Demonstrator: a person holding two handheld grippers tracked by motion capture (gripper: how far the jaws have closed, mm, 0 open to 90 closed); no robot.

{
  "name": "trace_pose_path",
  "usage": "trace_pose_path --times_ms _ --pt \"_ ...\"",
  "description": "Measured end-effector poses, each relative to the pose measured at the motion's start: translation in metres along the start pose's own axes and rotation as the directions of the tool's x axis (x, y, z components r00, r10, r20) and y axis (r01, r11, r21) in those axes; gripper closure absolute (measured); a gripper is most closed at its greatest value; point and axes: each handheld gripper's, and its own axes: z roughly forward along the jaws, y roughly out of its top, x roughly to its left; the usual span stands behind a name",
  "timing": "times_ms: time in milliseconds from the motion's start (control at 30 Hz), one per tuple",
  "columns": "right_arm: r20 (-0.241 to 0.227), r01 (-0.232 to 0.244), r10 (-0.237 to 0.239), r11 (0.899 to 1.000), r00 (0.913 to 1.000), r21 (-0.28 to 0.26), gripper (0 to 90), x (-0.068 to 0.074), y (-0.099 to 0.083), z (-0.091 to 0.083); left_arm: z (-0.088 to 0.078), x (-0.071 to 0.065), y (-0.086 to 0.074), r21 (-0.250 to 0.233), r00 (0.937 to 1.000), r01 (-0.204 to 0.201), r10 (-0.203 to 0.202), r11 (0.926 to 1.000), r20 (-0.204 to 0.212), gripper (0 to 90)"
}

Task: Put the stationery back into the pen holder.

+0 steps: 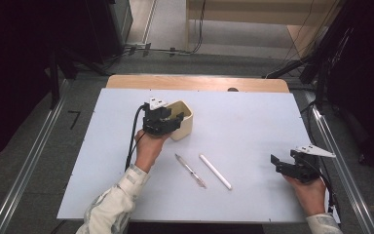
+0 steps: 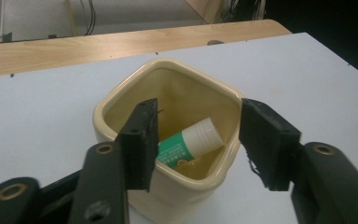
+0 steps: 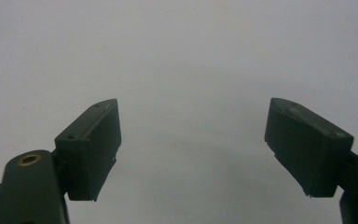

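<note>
Two black jaws of the left gripper rise at the bottom of the left gripper view, and they stand apart with nothing pressed between them. Just behind them sits a cream cup with rounded corners. One jaw is over its opening and the other is just outside its wall. Inside the cup a glue stick lies tilted, with a green label and a white cap toward the far wall. This view lets us see into the cup.

From the high view the cup stands on the white table, left of centre, and the left gripper covers part of its near side. The inside of the cup is hard to see from there. On the table nearer the person lie a thin pen and a white stick, side by side but apart, both slanted. They are well apart from the cup.

At the right edge of the table a hand holds the right gripper, low and far from all the things. In the right gripper view its jaws stand wide apart over bare white table, with nothing between them.
</note>
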Motion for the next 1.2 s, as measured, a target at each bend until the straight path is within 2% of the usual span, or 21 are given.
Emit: trace_pose_path --times_ms 200,267,367,467,633,933,1200 --pt "0.001 -0.001 0.001 1.000 1.0000 0.001 17.0 0.000 0.000 0.000 -0.009 0.002 -0.004 -0.007 0.9999 -0.001 0.001 1.0000 -0.012 39.4" --pt "-0.001 -0.001 0.001 1.000 1.0000 0.002 17.1 0.001 0.000 0.000 -0.012 0.003 -0.005 -0.004 0.9997 -0.004 0.004 1.0000 -0.025 34.3" --pt "-0.001 -0.002 0.002 1.000 1.0000 0.001 17.1 0.001 0.000 0.000 -0.017 0.002 -0.008 0.005 0.9976 -0.017 0.018 0.9998 -0.067 22.5" --pt "0.000 -0.003 0.003 1.000 1.0000 0.000 17.1 0.000 0.000 0.000 -0.022 0.004 -0.011 0.007 0.9967 -0.007 0.007 1.0000 -0.081 17.2" --pt "-0.003 -0.003 0.003 1.000 1.0000 0.005 17.1 0.001 0.000 0.001 -0.028 0.011 -0.016 0.014 0.9954 0.003 -0.001 0.9999 -0.096 15.9" --pt "-0.010 0.004 -0.004 1.000 0.9999 0.005 17.1 0.004 0.000 0.000 -0.030 0.029 -0.034 0.049 0.9865 0.021 -0.013 0.9986 -0.163 13.5" --pt "-0.016 0.002 -0.002 1.000 0.9999 0.006 17.1 0.008 0.001 -0.001 -0.032 0.040 -0.049 0.071 0.9812 0.034 -0.020 0.9969 -0.192 13.6"
